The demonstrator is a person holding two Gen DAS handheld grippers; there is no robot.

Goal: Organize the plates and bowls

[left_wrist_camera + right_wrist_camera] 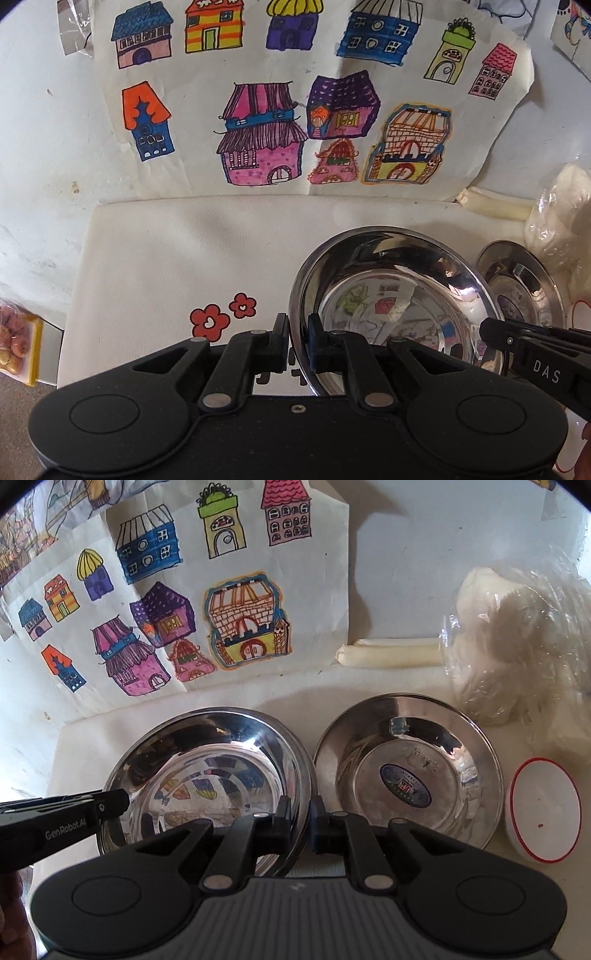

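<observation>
Both tools clamp steel bowl beside plate.

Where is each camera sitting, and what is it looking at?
Left wrist: sits on the left tool, looking down at the big steel bowl it pinches by the left rim; the right tool pokes in.
Right wrist: sits on the right tool, pinching the same bowl's right rim, beside the stickered bowl; the left tool shows.
Both share the house drawing.
</observation>
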